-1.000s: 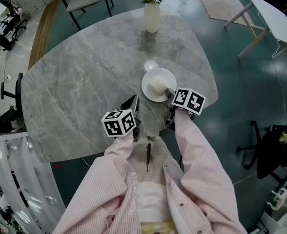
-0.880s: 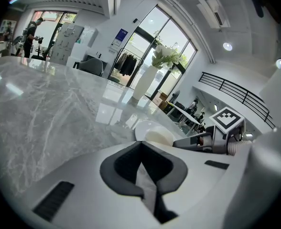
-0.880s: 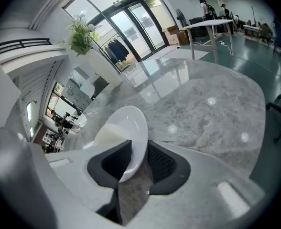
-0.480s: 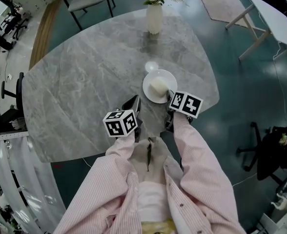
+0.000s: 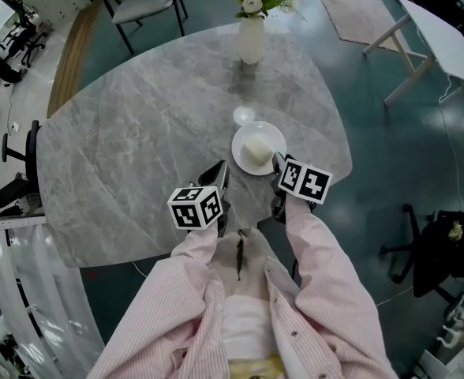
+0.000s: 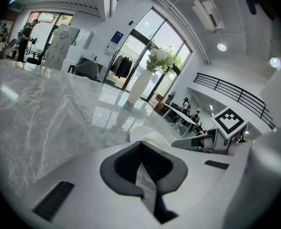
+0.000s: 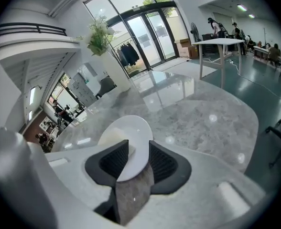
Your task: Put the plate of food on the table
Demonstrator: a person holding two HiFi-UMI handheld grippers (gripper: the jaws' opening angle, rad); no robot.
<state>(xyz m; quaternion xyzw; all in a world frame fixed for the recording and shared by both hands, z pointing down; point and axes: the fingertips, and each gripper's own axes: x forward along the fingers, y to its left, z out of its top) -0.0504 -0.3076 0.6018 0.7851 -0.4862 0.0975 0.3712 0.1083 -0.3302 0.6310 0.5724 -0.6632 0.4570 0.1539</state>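
Note:
A white plate [image 5: 274, 135] carrying a pale block of food [image 5: 255, 151] rests flat on the grey marble table [image 5: 137, 133], close to its near edge. My right gripper [image 5: 277, 164] is at the plate's near rim. In the right gripper view its jaws are opening, with the plate [image 7: 131, 128] rim between the pads [image 7: 115, 160] and a gap showing, and the food [image 7: 109, 136] just beyond. My left gripper [image 5: 216, 174] hovers left of the plate, its pads [image 6: 126, 163] together with nothing between them. The left gripper view shows the plate [image 6: 147, 132] ahead.
A white vase of flowers [image 5: 250, 38] stands at the table's far side, and a small bright round spot [image 5: 244, 115] lies just beyond the plate. A chair [image 5: 141, 2] stands behind the table, a white table [image 5: 445, 34] at the right, an office chair [image 5: 429, 243] nearby.
My right gripper has drawn back a little from the plate toward the person. The plate stays put on the table. The left gripper has hardly moved.

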